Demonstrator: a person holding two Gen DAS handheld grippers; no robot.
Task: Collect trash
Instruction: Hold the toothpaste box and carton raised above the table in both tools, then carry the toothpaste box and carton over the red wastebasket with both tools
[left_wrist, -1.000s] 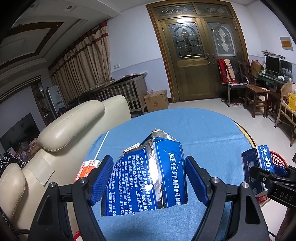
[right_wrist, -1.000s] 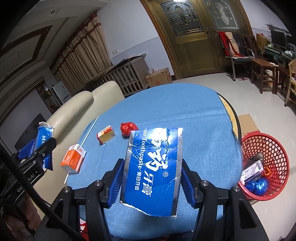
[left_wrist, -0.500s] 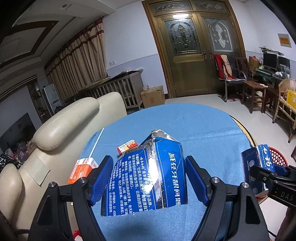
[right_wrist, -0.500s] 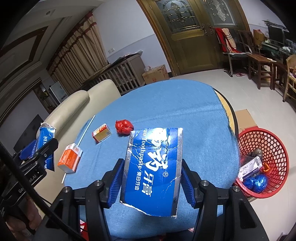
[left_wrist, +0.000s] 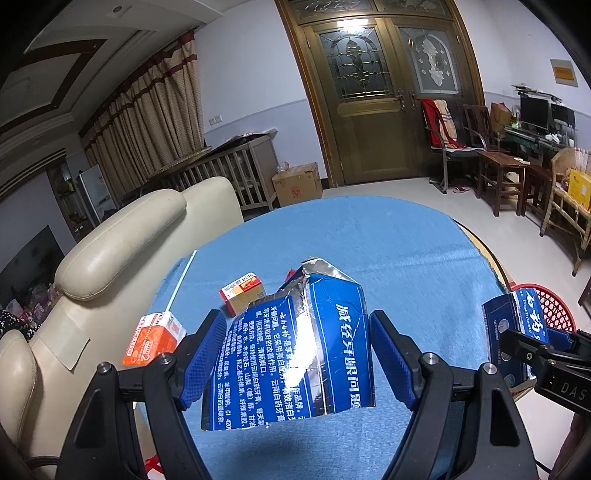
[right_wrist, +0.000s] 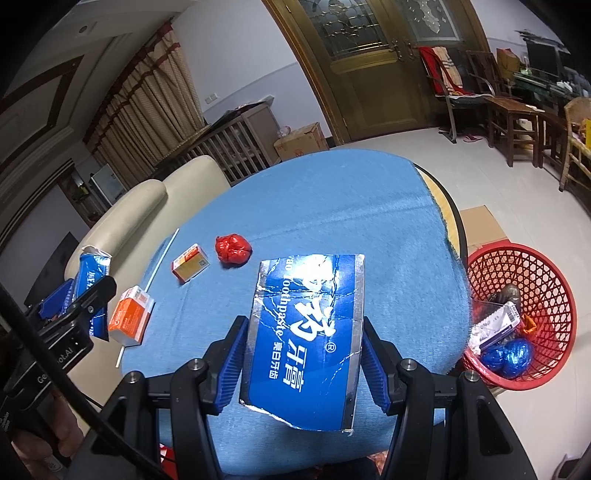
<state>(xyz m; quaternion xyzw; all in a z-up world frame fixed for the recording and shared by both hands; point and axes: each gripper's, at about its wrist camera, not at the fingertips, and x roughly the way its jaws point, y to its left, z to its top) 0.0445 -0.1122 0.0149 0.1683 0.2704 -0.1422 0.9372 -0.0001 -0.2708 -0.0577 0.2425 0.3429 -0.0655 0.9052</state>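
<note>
My left gripper is shut on a torn blue toothpaste-box piece and holds it above the blue table. My right gripper is shut on the other blue toothpaste-box piece, also above the table. On the cloth lie an orange box, a small yellow-and-red box, a crumpled red wrapper and a white straw. A red mesh basket stands on the floor by the table's right edge and holds several pieces of trash.
A cream sofa runs along the table's left side. A flat cardboard sheet lies on the floor behind the basket. Wooden chairs and stools stand at the far right, and a crib and a cardboard box stand near the door.
Both grippers keep their grips on the box pieces. The left wrist view has tilted slightly, so the small yellow-and-red box now shows fully beside the held piece.
</note>
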